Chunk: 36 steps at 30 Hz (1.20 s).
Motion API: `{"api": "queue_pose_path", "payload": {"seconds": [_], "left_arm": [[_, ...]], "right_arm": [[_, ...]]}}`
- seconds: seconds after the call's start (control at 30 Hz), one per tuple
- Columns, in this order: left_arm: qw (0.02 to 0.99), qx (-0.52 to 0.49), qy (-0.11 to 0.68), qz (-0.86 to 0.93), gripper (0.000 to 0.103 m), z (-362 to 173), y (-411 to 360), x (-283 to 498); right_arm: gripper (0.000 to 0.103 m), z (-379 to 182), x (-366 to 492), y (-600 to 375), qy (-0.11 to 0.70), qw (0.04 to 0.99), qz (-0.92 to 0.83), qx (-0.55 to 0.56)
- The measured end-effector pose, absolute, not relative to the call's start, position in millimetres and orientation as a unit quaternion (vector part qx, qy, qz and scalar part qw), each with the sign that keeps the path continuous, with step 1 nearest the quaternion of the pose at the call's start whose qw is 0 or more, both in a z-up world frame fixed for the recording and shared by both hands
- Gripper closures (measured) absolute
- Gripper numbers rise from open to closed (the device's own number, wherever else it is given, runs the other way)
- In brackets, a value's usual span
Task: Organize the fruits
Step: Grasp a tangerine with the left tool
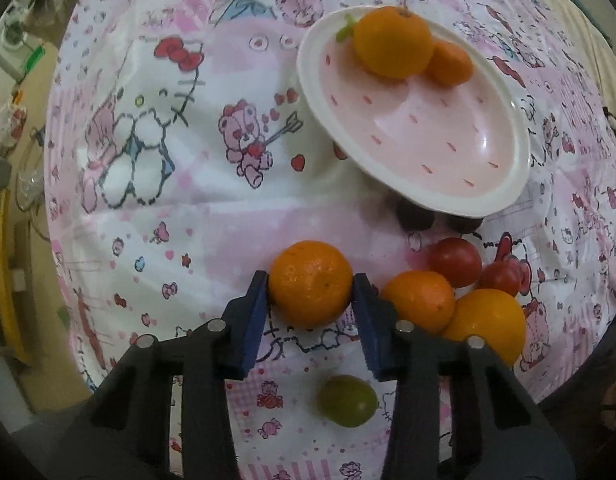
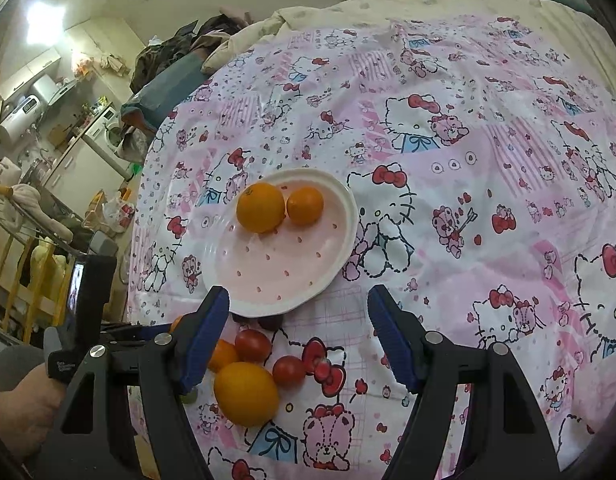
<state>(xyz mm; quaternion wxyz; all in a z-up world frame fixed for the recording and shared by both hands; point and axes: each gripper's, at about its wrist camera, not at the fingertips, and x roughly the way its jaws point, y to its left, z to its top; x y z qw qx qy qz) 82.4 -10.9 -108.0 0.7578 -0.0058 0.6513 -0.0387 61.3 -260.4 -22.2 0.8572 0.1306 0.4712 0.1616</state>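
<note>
My left gripper (image 1: 311, 294) is shut on a mandarin (image 1: 310, 283), held just above the patterned cloth. A pink plate (image 1: 468, 152) with a white rim lies beyond it and holds a large orange (image 1: 393, 42) and a small mandarin (image 1: 449, 63). To the right lie another mandarin (image 1: 418, 301), a large orange (image 1: 488, 324) and two red tomatoes (image 1: 456, 262). A green fruit (image 1: 347, 400) lies under the gripper. My right gripper (image 2: 298, 320) is open and empty, near the plate (image 2: 268, 276), above the loose orange (image 2: 246, 394) and tomatoes (image 2: 253, 345).
Two dark fruits (image 1: 415, 216) sit half hidden under the plate's near rim. The cloth (image 2: 468, 184) covers a bed, with a cream quilt (image 2: 388, 0) at the far end. Furniture and clutter (image 2: 48, 140) stand off the left edge.
</note>
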Motion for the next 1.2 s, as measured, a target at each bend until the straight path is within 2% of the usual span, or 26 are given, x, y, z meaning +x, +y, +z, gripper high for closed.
{"api": "queue_pose_path", "payload": {"seconds": [0.2, 0.6, 1.1, 1.2], "left_arm": [[0.767, -0.004, 0.641, -0.03, 0.067, -95, -15, 79], [0.806, -0.086, 0.585, -0.028, 0.067, -41, 11, 73], [0.811, -0.093, 0.577, -0.028, 0.067, -30, 15, 73], [0.807, -0.105, 0.58, -0.026, 0.067, -31, 19, 74]], "right_arm": [[0.029, -22, 61, -261, 0.472, 0.857, 0.16, 0.129], [0.029, -32, 64, -256, 0.488, 0.851, 0.154, 0.118], [0.029, -72, 79, -240, 0.545, 0.819, 0.147, 0.098], [0.031, -78, 81, -235, 0.554, 0.814, 0.153, 0.084]]}}
